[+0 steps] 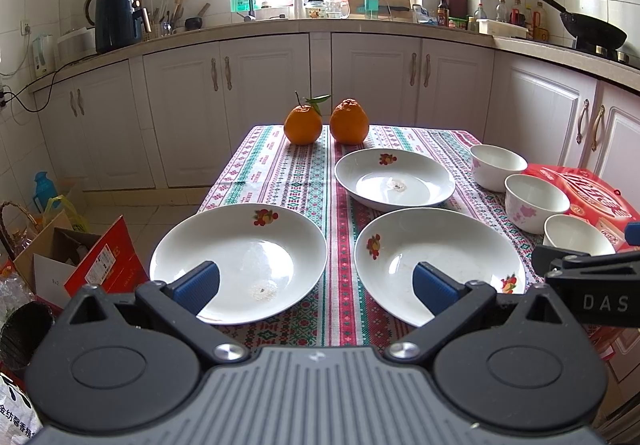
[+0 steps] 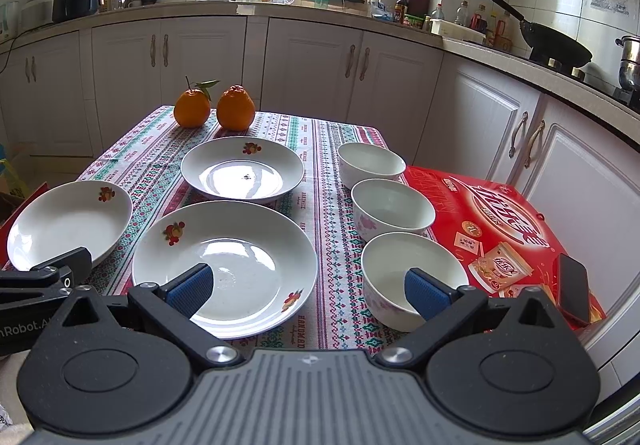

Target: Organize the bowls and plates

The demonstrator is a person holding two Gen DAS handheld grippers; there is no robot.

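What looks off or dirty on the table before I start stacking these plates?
Nothing is spilled or broken. The far plate has small dark specks at its centre, and the left plate shows a dull residue patch with a speck near its bottom. A phone rests on the red box, near its front corner.

three white plates lie on the patterned tablecloth (image 2: 320,245): a left plate (image 2: 68,221), a near plate (image 2: 248,241) and a far plate (image 2: 240,169). three white bowls stand in a row along the cloth's right side: a far bowl (image 2: 370,161), a middle bowl (image 2: 392,205) and a near bowl (image 2: 392,269). two oranges sit at the far end, a leafy orange (image 2: 191,109) and a bumpy orange (image 2: 236,109). one red box (image 2: 500,213) lies beside the bowls, carrying one dark phone (image 2: 574,289).
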